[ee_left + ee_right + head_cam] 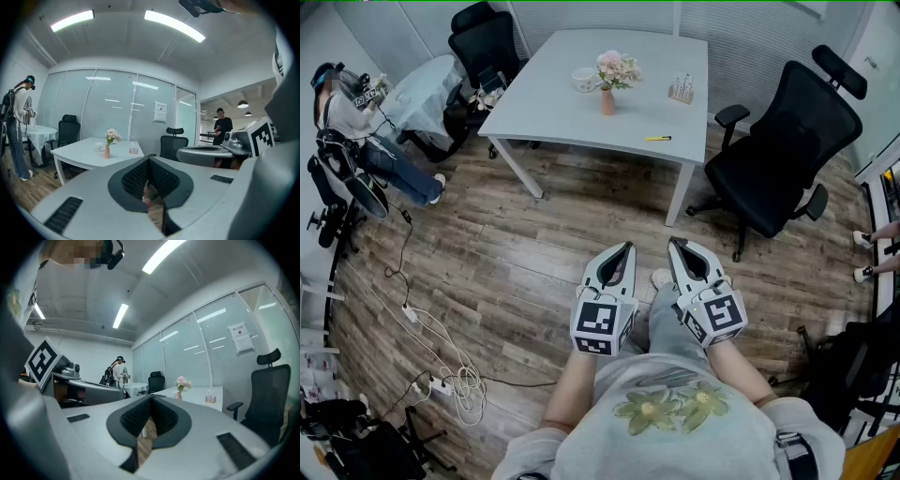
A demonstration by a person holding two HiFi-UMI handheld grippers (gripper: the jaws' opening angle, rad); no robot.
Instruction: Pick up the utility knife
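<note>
Utility knife (657,138): lying near the desk's (572,108) front edge, well apart from both tongs; only the head view is showing it.
Left tongs (627,247): pressed together, pinching nothing.
Right tongs (673,242): pressed together, pinching nothing, just beside the left.
Hard to make out: the knife, in either gripper view.
Open room: wood floor (534,244) stretching between tongs and desk; black chair (778,141) standing at the desk's right.

I'm holding the left gripper (627,247) and right gripper (673,242) side by side above the wood floor (516,272), jaws together, pointing toward the white bench (572,117) where the yellow utility knife (657,139) is lying.
</note>
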